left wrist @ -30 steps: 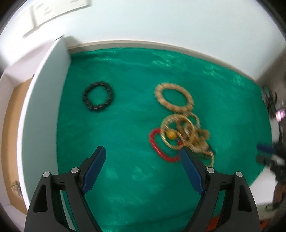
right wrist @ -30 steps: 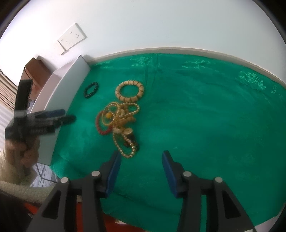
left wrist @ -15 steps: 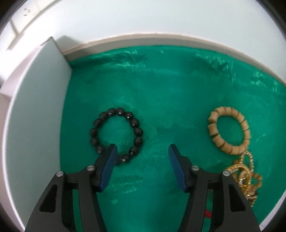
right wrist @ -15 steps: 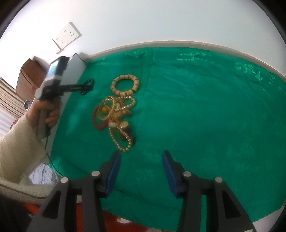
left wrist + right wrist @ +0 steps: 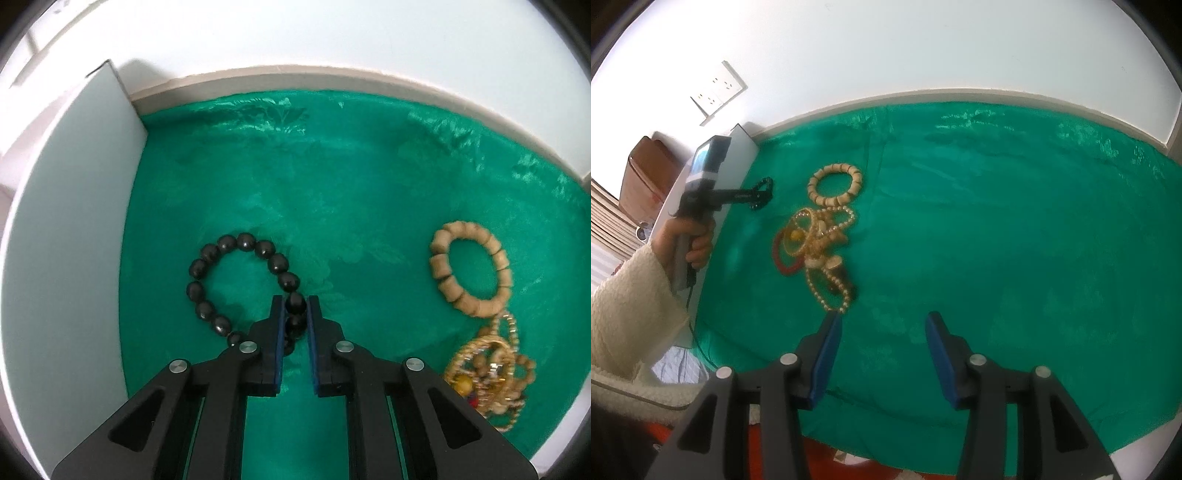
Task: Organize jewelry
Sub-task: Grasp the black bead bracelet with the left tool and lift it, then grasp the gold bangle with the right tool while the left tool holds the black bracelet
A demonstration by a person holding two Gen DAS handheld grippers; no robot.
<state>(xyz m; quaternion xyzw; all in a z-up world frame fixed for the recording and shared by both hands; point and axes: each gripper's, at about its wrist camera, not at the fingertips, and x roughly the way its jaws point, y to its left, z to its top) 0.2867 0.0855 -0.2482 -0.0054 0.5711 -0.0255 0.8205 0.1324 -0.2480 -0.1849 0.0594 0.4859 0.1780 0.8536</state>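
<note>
Jewelry lies on a green cloth [image 5: 369, 192] spread over the tabletop, with a white panel [image 5: 74, 229] standing along the cloth's left edge. Nearest that panel is a black bead bracelet [image 5: 207, 277], flat on the cloth. The left hand-held gripper [image 5: 295, 314] has just been closing, and its blue pads now press on two or three beads at the bracelet's right side, the rest of the loop lying to their left. In the right wrist view a hand [image 5: 689, 236] in a cream fleece sleeve [image 5: 628, 306] holds this tool by its handle. Further right, well apart from the black loop, sits a tan wooden bead bracelet [image 5: 471, 273]. Just below it, touching, is a tangled heap of gold chains, pearl strands and a red bangle [image 5: 816, 243]. The right hand-held gripper [image 5: 882, 350] hovers over bare cloth near the heap's lower end, its jaws partly apart with nothing between them.
</note>
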